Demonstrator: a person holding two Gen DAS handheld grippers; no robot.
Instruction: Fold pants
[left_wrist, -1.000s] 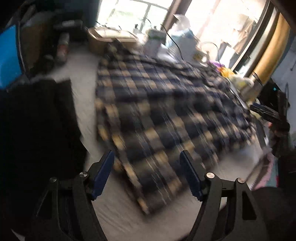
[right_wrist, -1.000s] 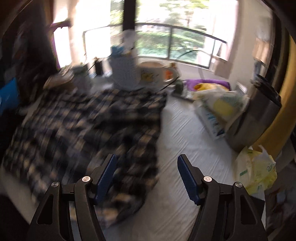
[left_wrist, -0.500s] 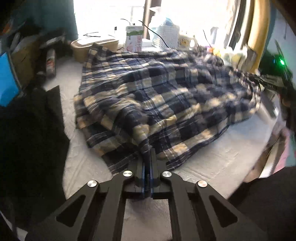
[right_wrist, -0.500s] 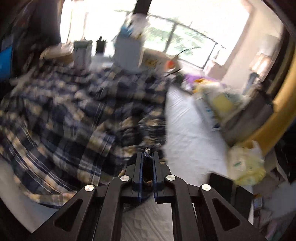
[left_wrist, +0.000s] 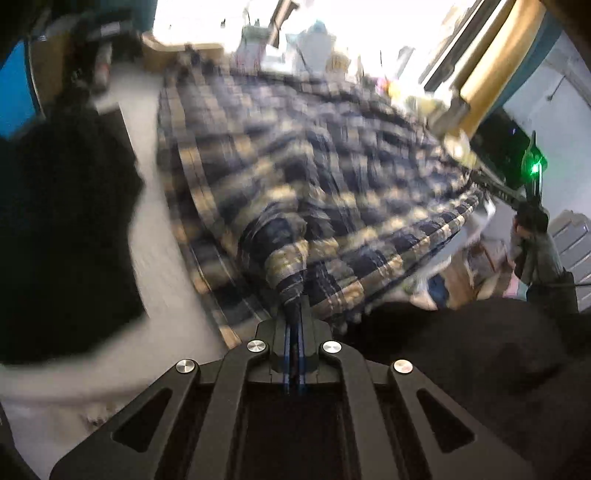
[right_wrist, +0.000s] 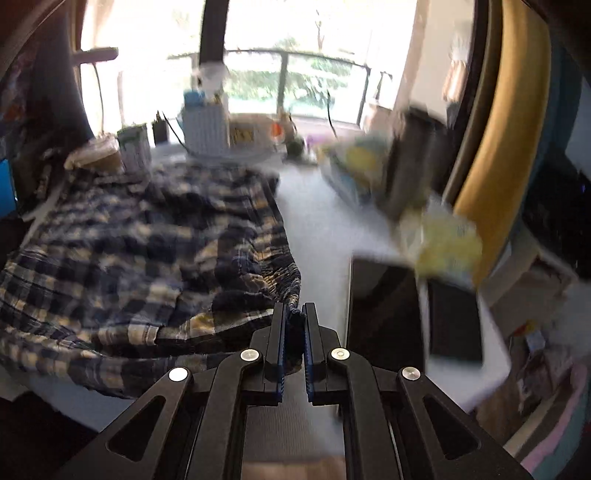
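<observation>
The pants (left_wrist: 314, 177) are navy and cream plaid, spread wide over a white table (left_wrist: 155, 240). My left gripper (left_wrist: 294, 314) is shut on a bunched near edge of the pants and holds it lifted. In the right wrist view the same pants (right_wrist: 129, 251) lie to the left. My right gripper (right_wrist: 294, 317) is shut on the gathered elastic waistband at the pants' right near corner. Both views are blurred by motion.
A black garment (left_wrist: 62, 229) lies at the table's left. Boxes, a mug and a white basket (right_wrist: 205, 125) crowd the far edge by the window. A yellow bag (right_wrist: 447, 240), a dark bin (right_wrist: 413, 155) and black tablets (right_wrist: 384, 310) sit at the right.
A second ago both grippers were open above the pants. They closed on the near edge and waistband, and now both lift and pull the fabric toward me.
</observation>
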